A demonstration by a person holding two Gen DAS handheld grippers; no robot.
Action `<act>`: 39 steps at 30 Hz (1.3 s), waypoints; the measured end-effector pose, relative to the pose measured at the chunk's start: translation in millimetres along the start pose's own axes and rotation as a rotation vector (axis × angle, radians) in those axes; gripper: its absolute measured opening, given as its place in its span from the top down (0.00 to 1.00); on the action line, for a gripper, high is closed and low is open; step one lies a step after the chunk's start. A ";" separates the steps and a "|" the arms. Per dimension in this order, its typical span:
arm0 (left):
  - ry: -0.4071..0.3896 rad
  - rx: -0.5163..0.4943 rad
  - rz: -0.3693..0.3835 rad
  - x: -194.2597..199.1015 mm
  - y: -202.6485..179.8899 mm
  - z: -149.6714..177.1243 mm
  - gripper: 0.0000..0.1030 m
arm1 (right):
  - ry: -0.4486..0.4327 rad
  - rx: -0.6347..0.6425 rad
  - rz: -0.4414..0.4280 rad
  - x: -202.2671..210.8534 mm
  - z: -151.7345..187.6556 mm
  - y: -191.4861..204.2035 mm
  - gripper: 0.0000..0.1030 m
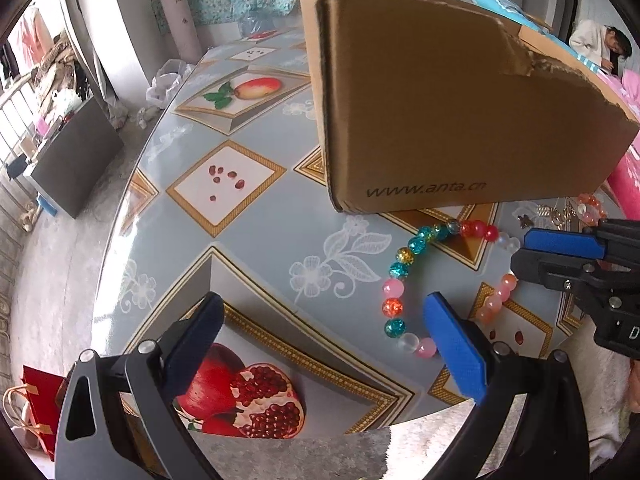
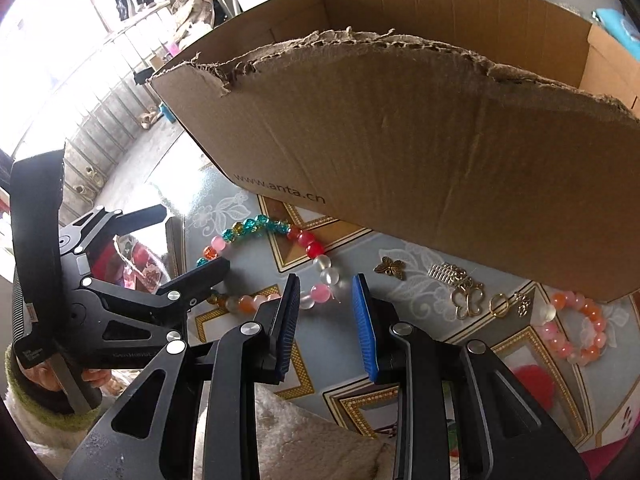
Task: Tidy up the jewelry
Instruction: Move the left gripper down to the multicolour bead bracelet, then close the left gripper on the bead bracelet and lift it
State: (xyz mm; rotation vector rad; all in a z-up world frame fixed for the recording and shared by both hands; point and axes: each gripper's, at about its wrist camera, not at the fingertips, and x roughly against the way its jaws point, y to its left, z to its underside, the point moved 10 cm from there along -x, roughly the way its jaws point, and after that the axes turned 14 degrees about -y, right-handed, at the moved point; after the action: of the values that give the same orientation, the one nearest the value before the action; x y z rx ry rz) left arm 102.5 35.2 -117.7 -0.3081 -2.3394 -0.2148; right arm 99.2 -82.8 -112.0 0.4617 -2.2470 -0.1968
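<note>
Jewelry lies scattered on the patterned table [image 1: 256,248] at the foot of the open cardboard box [image 1: 440,112], and none of it is held.

In the left wrist view, your left gripper [image 1: 324,332] hangs above the table with its jaws wide apart and nothing between them. The multicoloured bead bracelet [image 1: 400,276] curves just beside the right blue pad [image 1: 456,352], which overlaps the pink beads at its near end; whether the pad touches them I cannot tell. Your right gripper [image 1: 536,252] reaches in from the right, over the far right part of the same loop.

In the right wrist view, your right gripper [image 2: 326,320] stands with its jaws partly apart and empty, and the bracelet [image 2: 280,248] has its clear and pink beads just beyond the fingertips. Further right lie small metal charms [image 2: 460,292] and a second pink-and-orange bracelet [image 2: 576,328], close under the box wall [image 2: 400,160].

The step in hand looks like picking up the multicoloured bracelet. To do it well:
- Bring the right pads down so one bead sits squarely between them; round glassy beads will probably slip from a tip-only pinch.
- Close gently, then lift straight up so the loop hangs free.
- Keep your left gripper clear of the strand so it does not snag.
- Clear the torn box rim before releasing inside.
</note>
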 end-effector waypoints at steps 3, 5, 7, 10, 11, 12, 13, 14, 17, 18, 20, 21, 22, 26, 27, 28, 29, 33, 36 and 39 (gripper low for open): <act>-0.005 -0.007 -0.002 -1.0 0.1 -0.5 0.04 | -0.001 -0.010 -0.001 1.3 -2.6 -2.0 0.76; -0.012 -0.018 -0.003 -1.3 -1.1 -1.4 0.04 | -0.001 -0.014 -0.003 1.5 -1.2 -3.2 0.76; -0.023 -0.032 -0.004 -0.5 -2.1 -2.4 0.04 | -0.001 -0.018 -0.005 1.9 -0.6 -3.8 0.76; -0.055 -0.064 -0.036 1.5 -2.3 -4.8 0.04 | 0.000 -0.022 -0.008 6.9 -2.2 -11.7 0.76; -0.062 -0.074 -0.042 2.2 -3.0 -5.3 0.06 | 0.000 -0.024 -0.008 7.1 -2.3 -11.9 0.76; -0.071 -0.084 -0.040 2.5 -4.3 -6.2 0.06 | -0.001 -0.026 -0.009 7.5 -2.7 -12.7 0.76; -0.075 -0.083 -0.037 4.4 -4.9 -5.6 0.06 | -0.001 -0.029 -0.009 8.0 -3.7 -14.1 0.76; -0.084 -0.078 -0.026 5.7 -6.2 -6.7 0.10 | -0.001 -0.032 -0.009 8.4 -4.8 -14.6 0.76; -0.106 -0.067 0.003 10.1 -8.2 -9.8 0.19 | -0.001 -0.039 -0.015 8.4 -5.6 -17.3 0.76; -0.115 -0.064 0.018 11.7 -10.0 -11.2 0.22 | 0.000 -0.044 -0.018 8.5 -5.8 -18.4 0.76; -0.116 -0.055 0.041 11.8 -12.3 -12.4 0.32 | 0.000 -0.048 -0.026 11.6 -6.4 -20.0 0.76; -0.113 -0.046 0.059 11.2 -14.5 -13.3 0.35 | 0.000 -0.053 -0.032 12.0 -6.6 -21.0 0.76; -0.109 -0.039 0.074 10.2 -16.6 -13.5 0.40 | 0.000 -0.056 -0.037 13.0 -7.3 -22.9 0.76; -0.085 -0.025 0.094 4.0 -21.6 -12.1 0.58 | 0.000 -0.065 -0.050 14.5 -9.6 -28.5 0.75; -0.083 -0.025 0.085 2.4 -20.6 -12.6 0.60 | 0.003 -0.064 -0.053 14.5 -10.1 -28.4 0.75; -0.086 -0.027 0.084 2.1 -20.9 -13.3 0.64 | 0.004 -0.062 -0.056 14.6 -10.8 -28.6 0.75; -0.086 -0.025 0.088 1.6 -21.9 -13.4 0.68 | 0.004 -0.059 -0.056 14.7 -11.7 -28.7 0.75; -0.086 -0.031 0.093 0.7 -24.7 -14.6 0.76 | 0.005 -0.040 -0.047 12.2 -14.2 -27.8 0.75; -0.089 -0.050 0.100 0.8 -28.5 -13.9 0.84 | 0.004 -0.009 -0.036 11.7 -14.0 -23.7 0.77; -0.095 -0.066 0.099 0.1 -32.9 -14.9 0.90 | 0.004 0.049 -0.004 11.7 -12.6 -18.9 0.92</act>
State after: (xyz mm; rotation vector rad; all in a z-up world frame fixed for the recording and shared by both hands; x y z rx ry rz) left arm 103.1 0.1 -109.2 -0.4754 -2.4062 -0.2341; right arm 106.7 -104.6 -101.1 0.4917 -2.2508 -0.1433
